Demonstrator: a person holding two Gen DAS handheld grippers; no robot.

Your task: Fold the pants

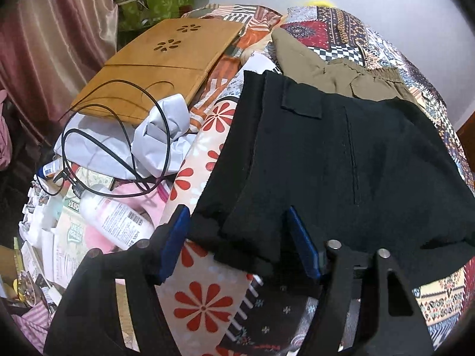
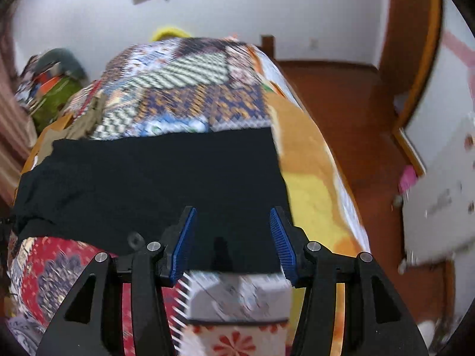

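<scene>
1. left gripper (image 1: 237, 243): blue pads spread wide, nothing pinched. the near left corner of the black pants (image 1: 341, 163) lies between the fingers, bunched into a small roll; contact with either pad can't be confirmed.
2. right gripper (image 2: 234, 243): also spread wide, holding nothing. it hangs over the near right edge of the same garment, whose hem runs across between the pads.
3. black pants lie flat across the patterned bedspread (image 2: 190, 89), apparently already doubled into a squarish block; a flap and a long seam show on top.
4. handling, judged: light, soft, limp cloth. it will sag and drag if taken at one point only, and layers may slide apart. best hold looks like the two near corners, pinching all layers together, one gripper each.
5. beyond the pants: an olive garment (image 1: 335, 71) partly tucked under the far edge, a wooden board (image 1: 160, 59), black cable (image 1: 118, 148), a white bottle (image 1: 115, 219) to the left.
6. hard to read: right view is motion-blurred; black fabric swallows fold lines, so layer count is uncertain. far right edge cut off in the left view.
</scene>
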